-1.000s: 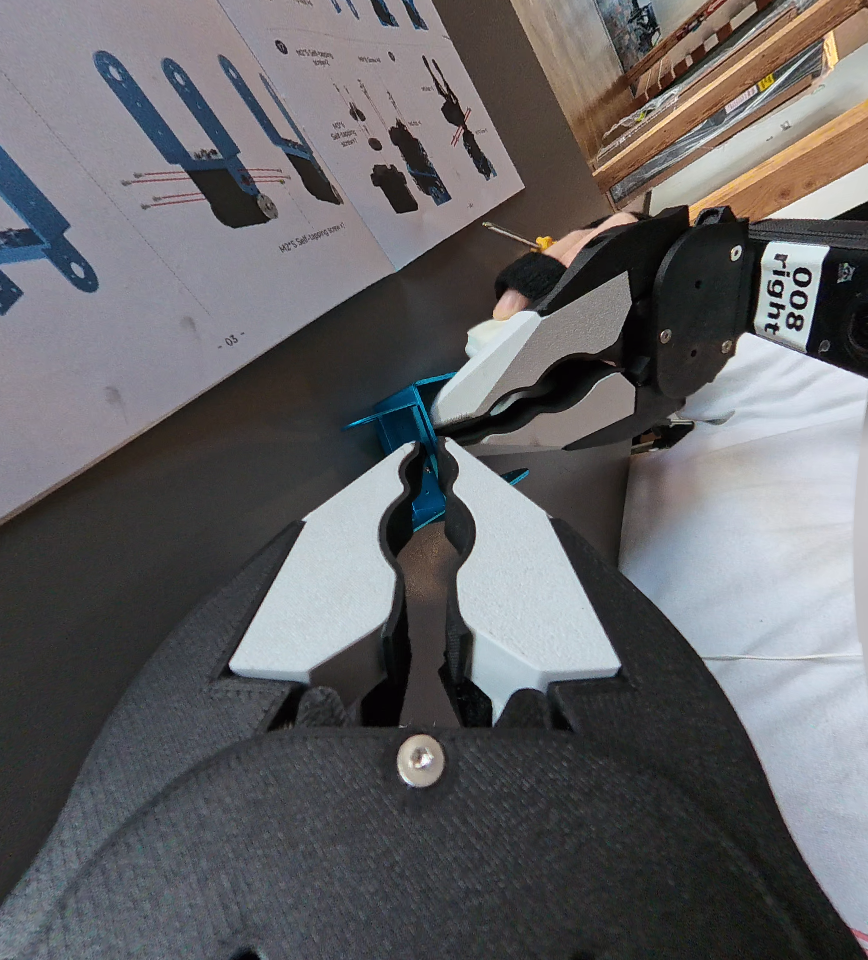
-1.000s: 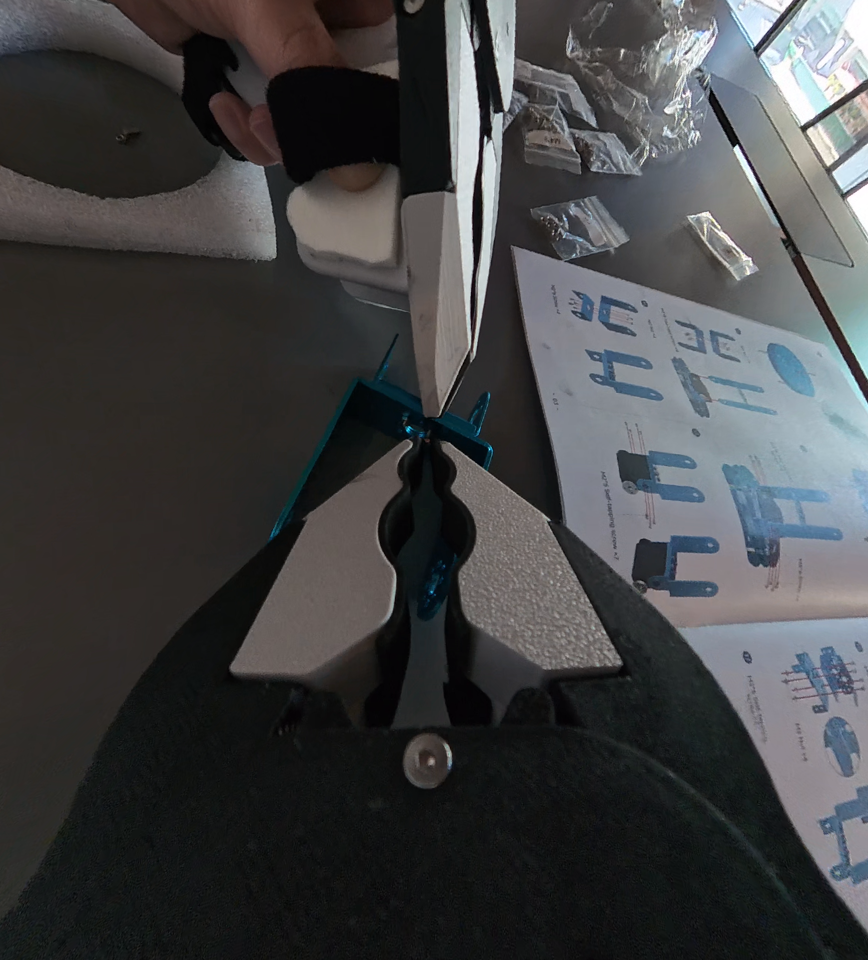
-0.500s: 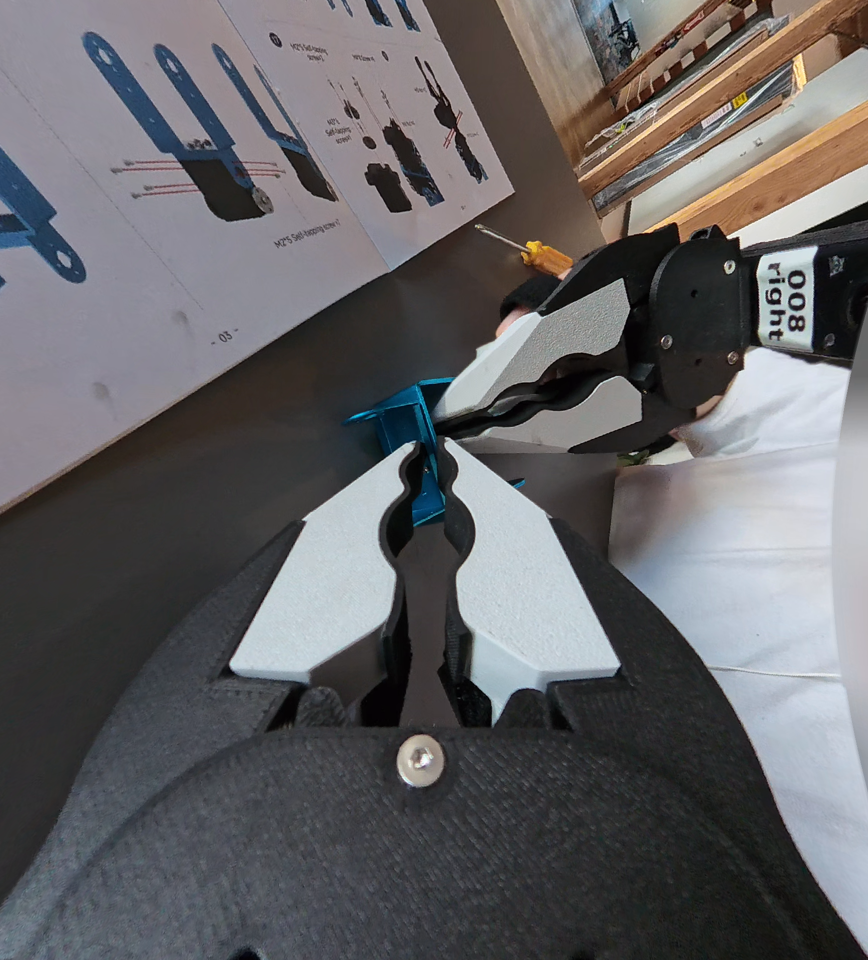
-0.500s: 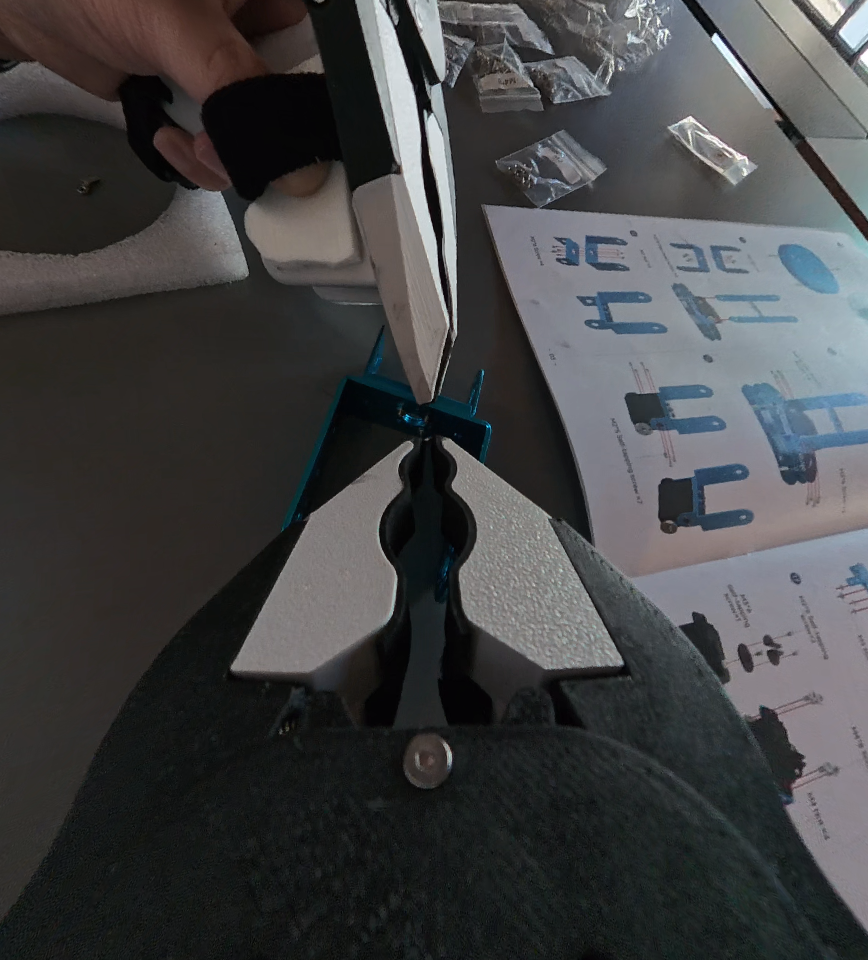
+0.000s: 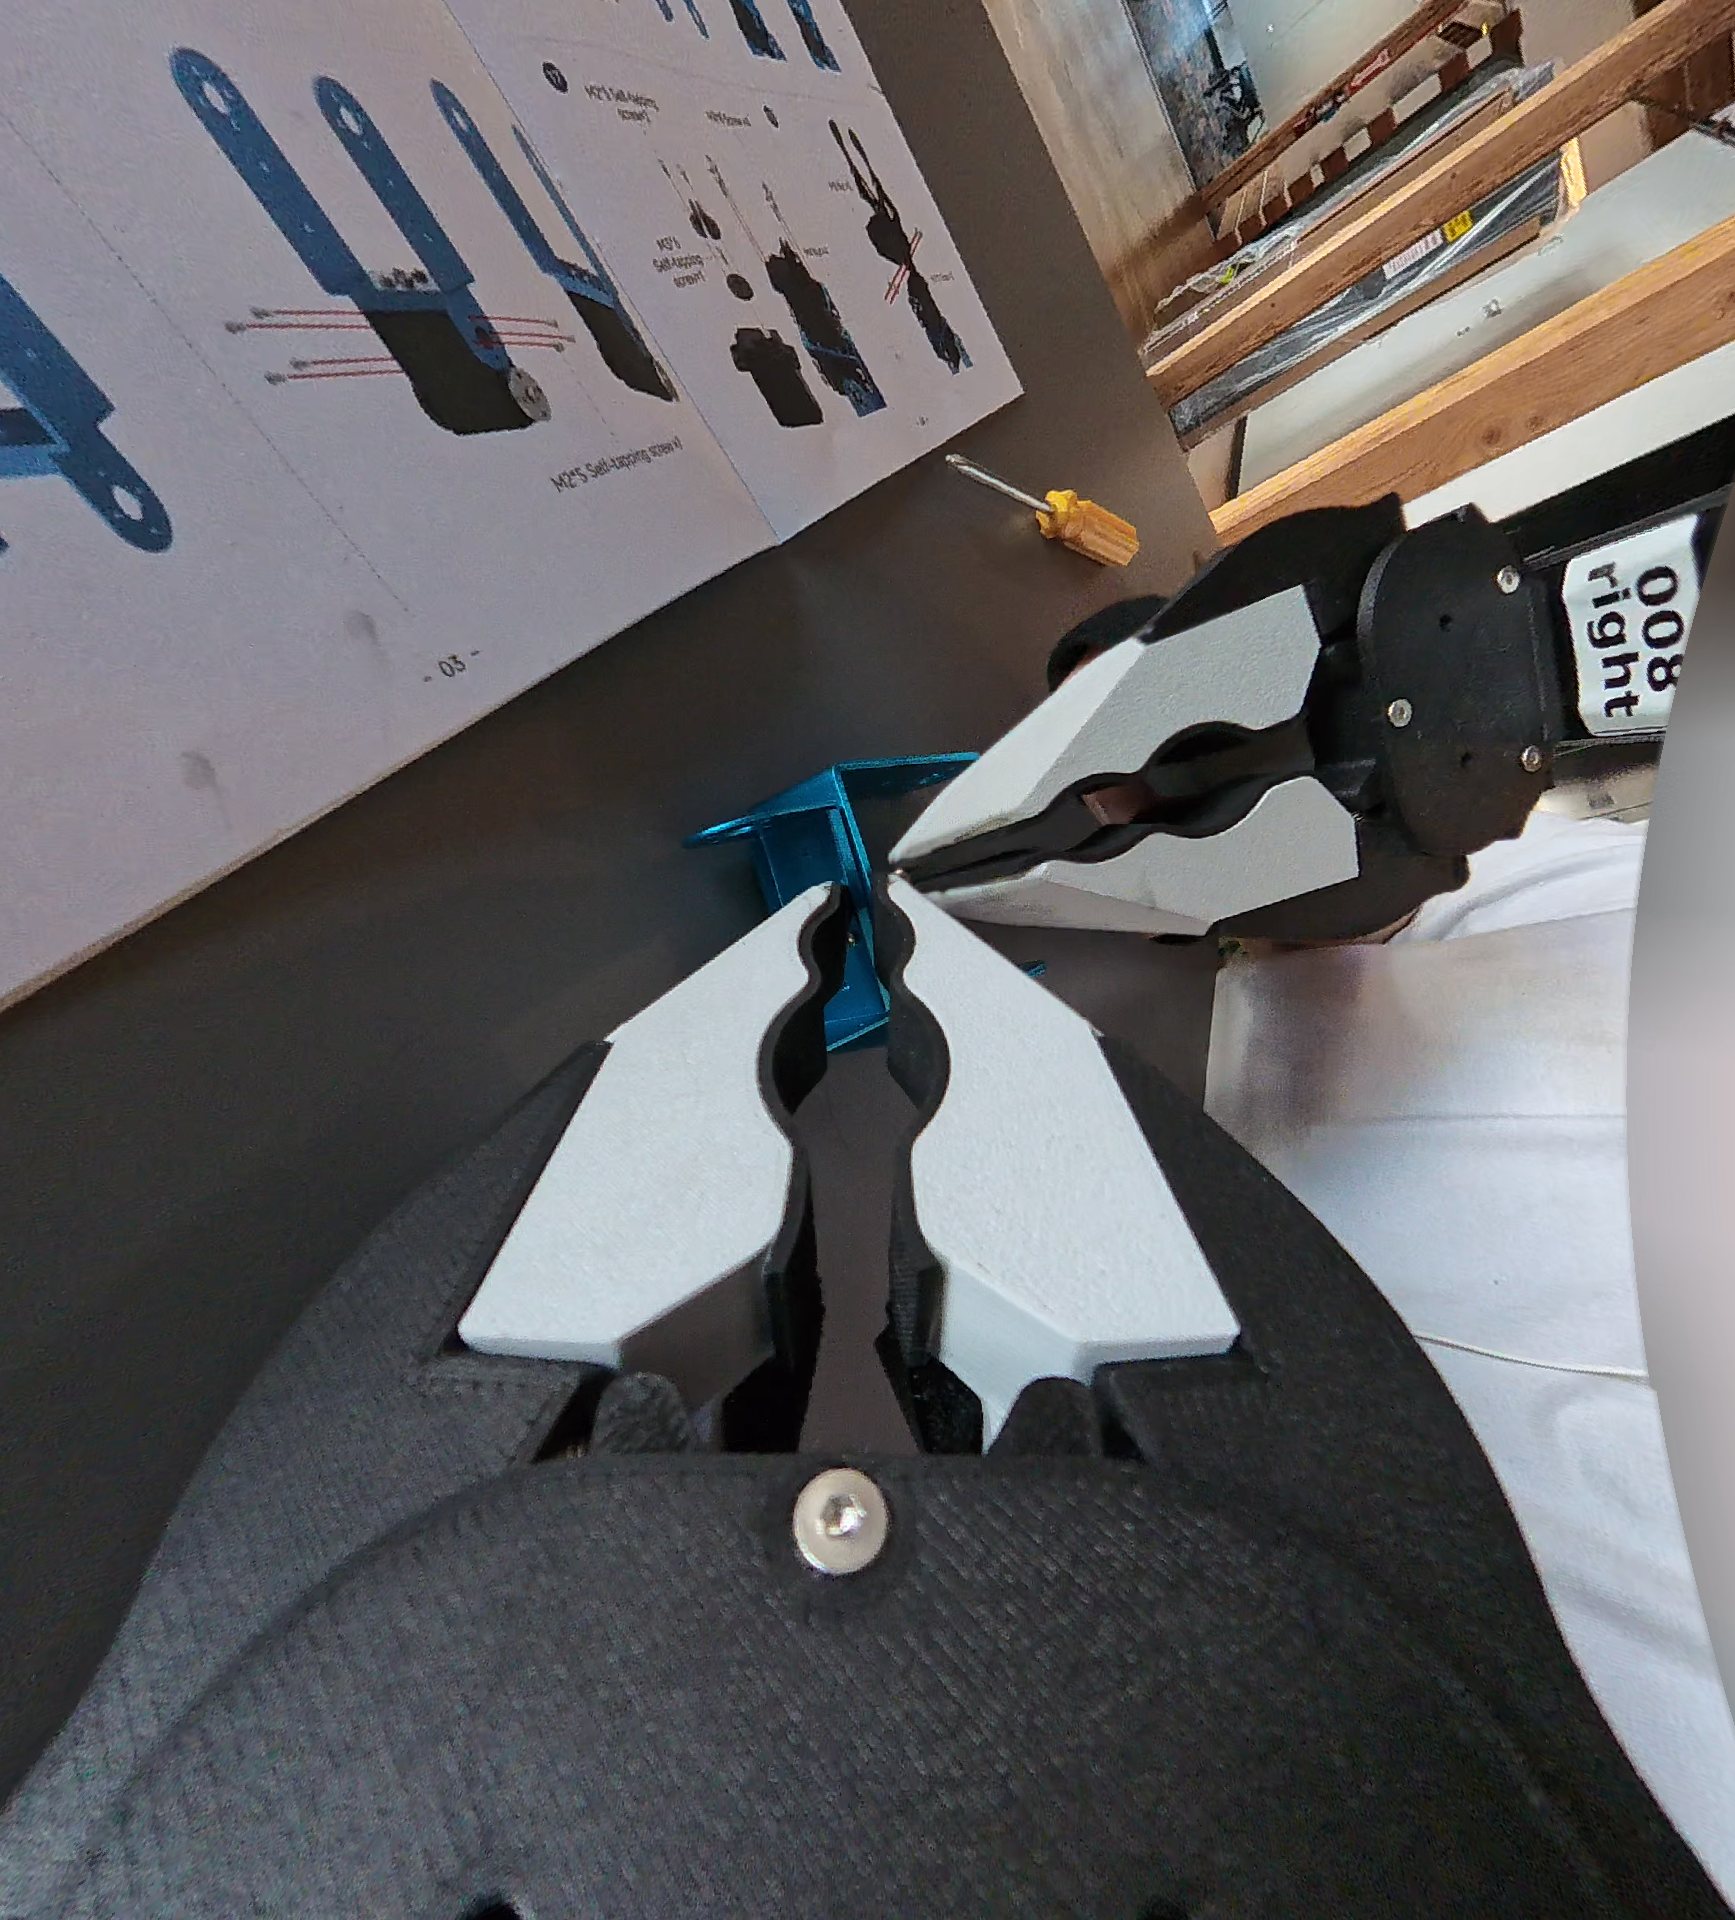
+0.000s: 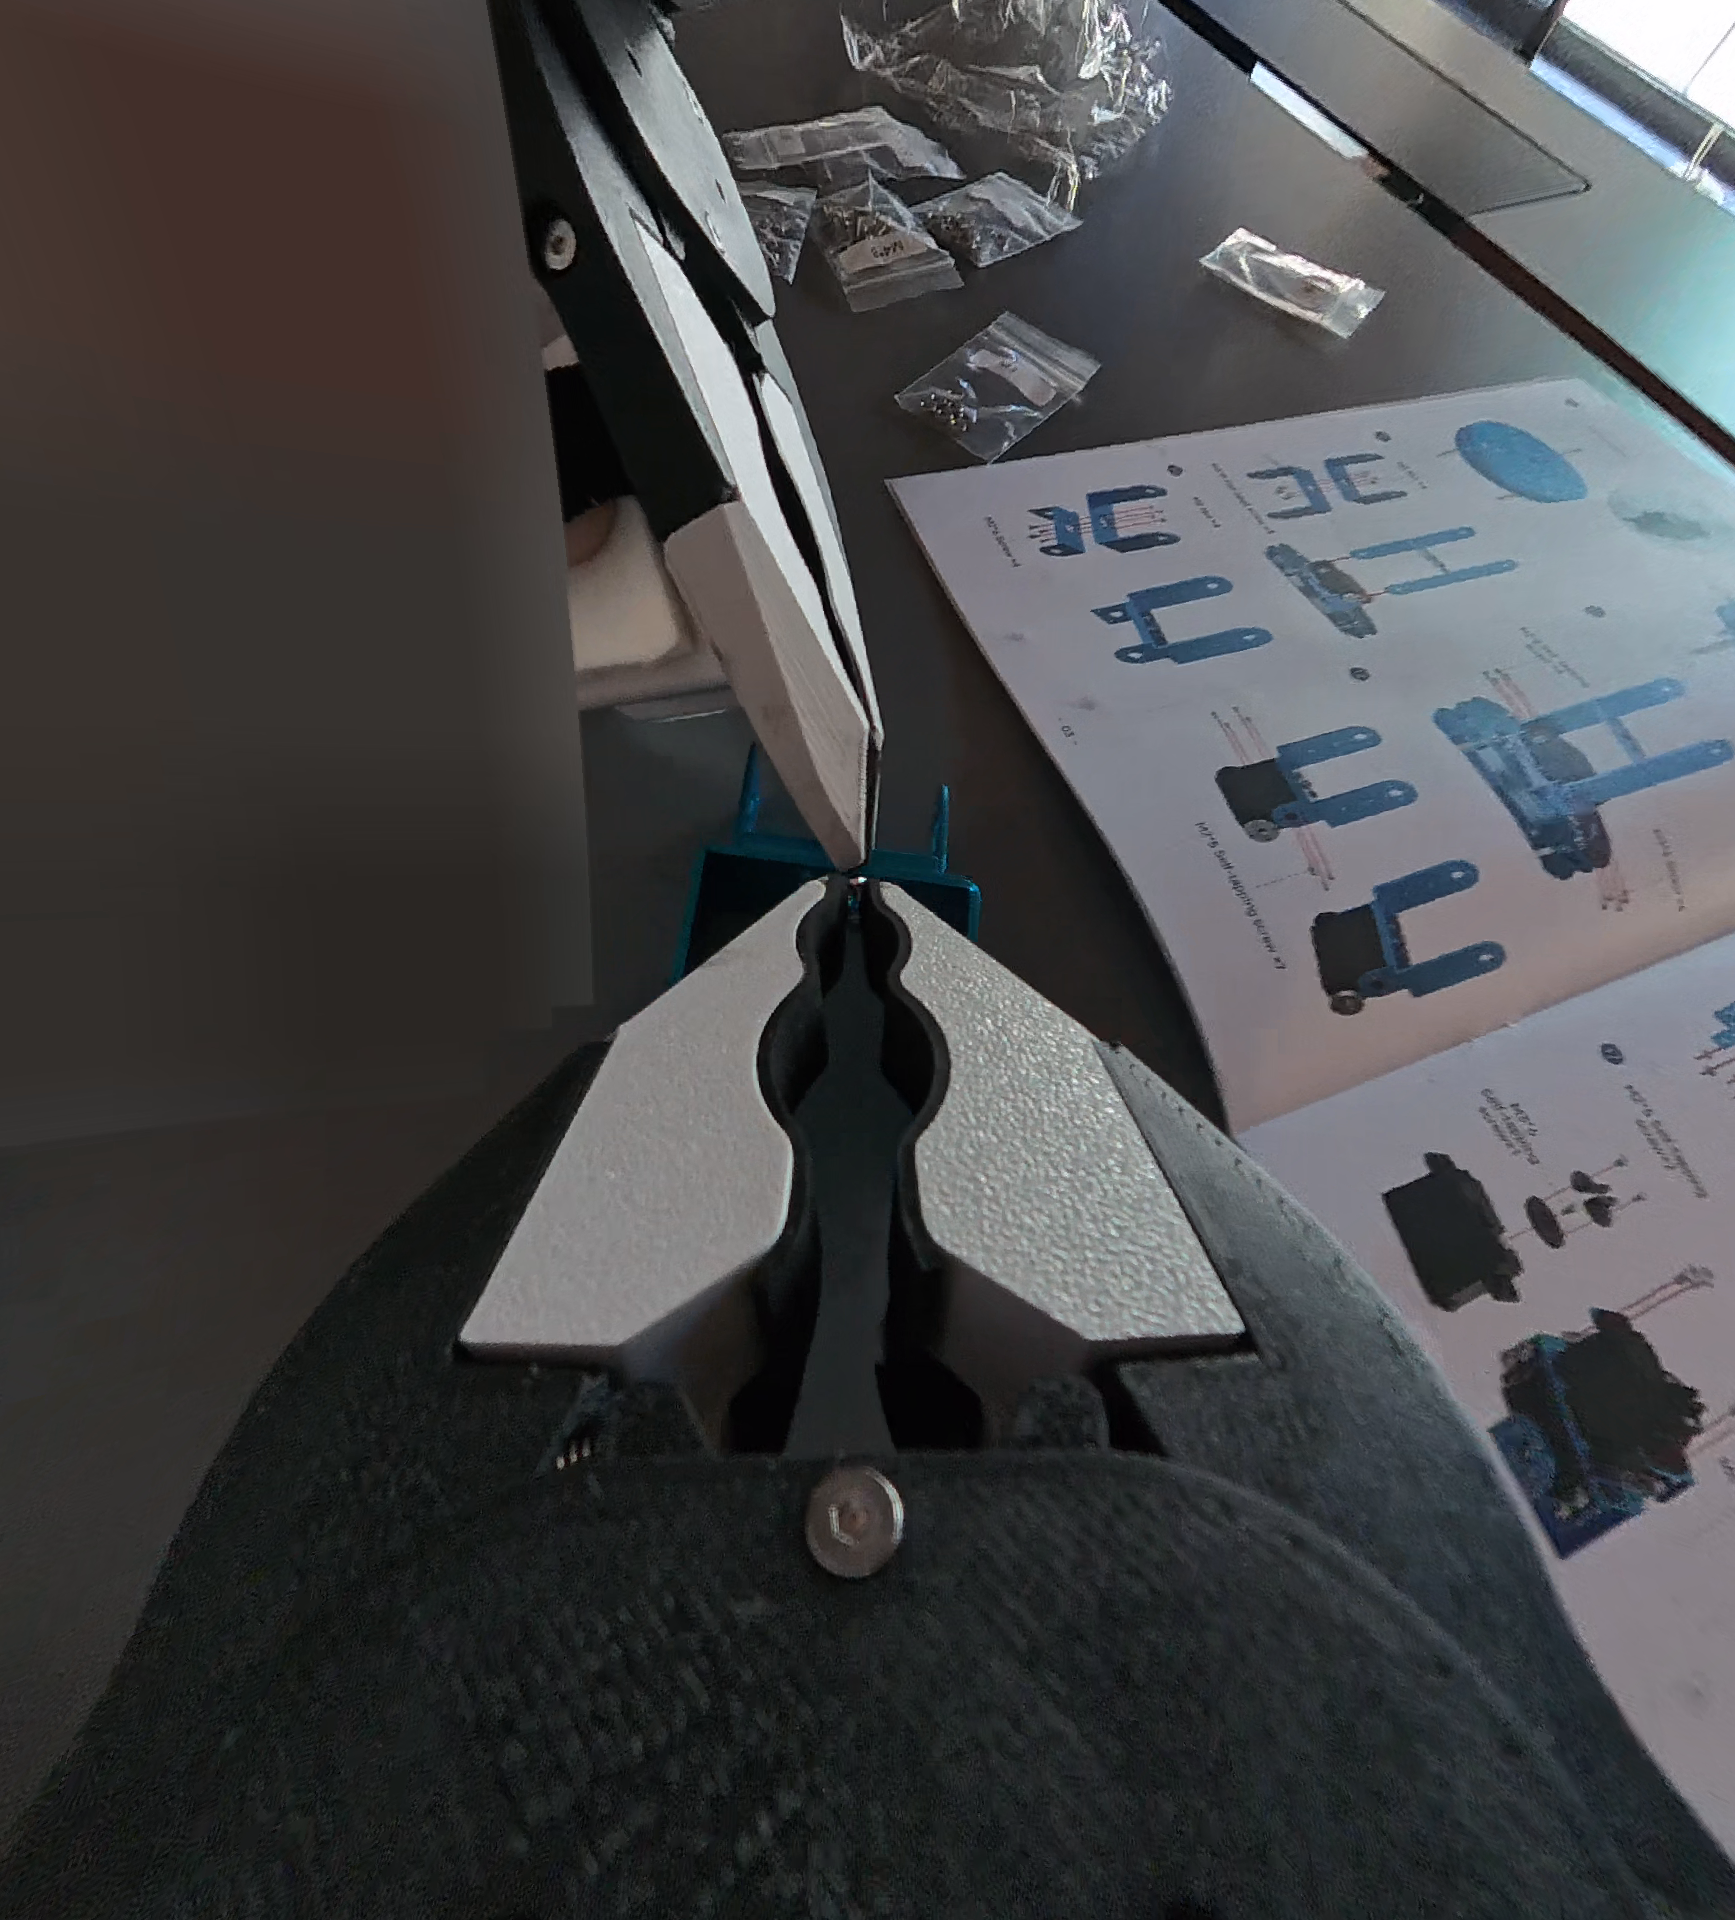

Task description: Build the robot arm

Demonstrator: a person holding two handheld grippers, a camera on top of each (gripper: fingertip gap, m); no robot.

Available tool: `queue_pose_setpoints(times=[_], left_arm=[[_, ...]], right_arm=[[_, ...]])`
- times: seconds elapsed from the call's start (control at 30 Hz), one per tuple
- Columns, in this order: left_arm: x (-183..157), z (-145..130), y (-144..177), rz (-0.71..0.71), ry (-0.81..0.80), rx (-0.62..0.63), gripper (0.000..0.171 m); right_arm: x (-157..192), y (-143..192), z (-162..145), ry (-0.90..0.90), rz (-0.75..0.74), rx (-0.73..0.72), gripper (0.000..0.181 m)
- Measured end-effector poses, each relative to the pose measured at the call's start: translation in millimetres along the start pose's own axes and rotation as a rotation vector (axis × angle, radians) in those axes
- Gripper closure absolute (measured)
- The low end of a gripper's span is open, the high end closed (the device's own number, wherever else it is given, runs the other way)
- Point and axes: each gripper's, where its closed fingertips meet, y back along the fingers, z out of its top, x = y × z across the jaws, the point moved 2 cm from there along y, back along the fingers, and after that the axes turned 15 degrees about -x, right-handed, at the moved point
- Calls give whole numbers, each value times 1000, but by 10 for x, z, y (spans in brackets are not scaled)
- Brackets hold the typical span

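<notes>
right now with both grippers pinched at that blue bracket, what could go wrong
1. The left gripper and right gripper meet tip to tip at the blue bracket; something tiny and shiny sits between the right tips, too small to identify. It could drop.
2. The bracket is clamped only at one thin edge, so it may twist or slip.
3. The open manual lies close beside it and could be nudged.

A small blue bracket (image 5: 813, 831) looked like anodised metal with a satin sheen. The left gripper (image 5: 865, 902) and right gripper (image 6: 850, 883) had matt, grainy pale-grey plastic fingers on coarse-textured black plastic bodies. The white instruction sheets (image 6: 1382, 727) were matt paper on a smooth dark matt table (image 5: 219, 1091). Clear parts bags (image 6: 998, 400) were glossy, crinkled plastic.
</notes>
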Motion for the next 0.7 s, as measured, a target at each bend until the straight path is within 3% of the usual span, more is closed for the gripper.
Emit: queue_pose_setpoints(times=[0.13, 0.7], left_arm=[[1, 1, -1, -2, 4, -1, 169], [4, 1, 0, -5, 10, -2, 169]], right_arm=[[0, -16, -24, -75, -22, -2, 179], [5, -44, -71, -33, -36, 13, 181]])
